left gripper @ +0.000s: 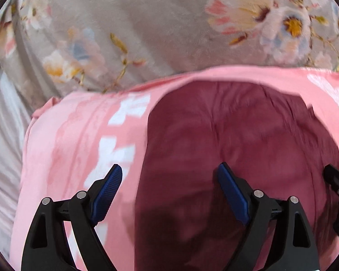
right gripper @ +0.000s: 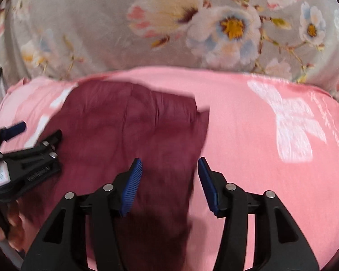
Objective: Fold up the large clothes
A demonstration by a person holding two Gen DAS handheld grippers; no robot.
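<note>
Two hand-held grippers, both released, nothing between blue pads. Left hand-held gripper (left gripper: 169, 194) jaws spread wide, tilted down over maroon garment (left gripper: 237, 146). Right hand-held gripper (right gripper: 169, 186) jaws partly apart, straddling maroon garment's right edge. One maroon garment, lying flat on one pink sheet (right gripper: 248, 135) with white prints, one floral grey bedcover (right gripper: 101, 22) beyond. Maroon far edge near pink sheet's far edge; open pink area to right. Grippers side by side, close together.

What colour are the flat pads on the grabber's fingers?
Blue, with fine ridges. The right gripper's pads show it best in the right wrist view.
</note>
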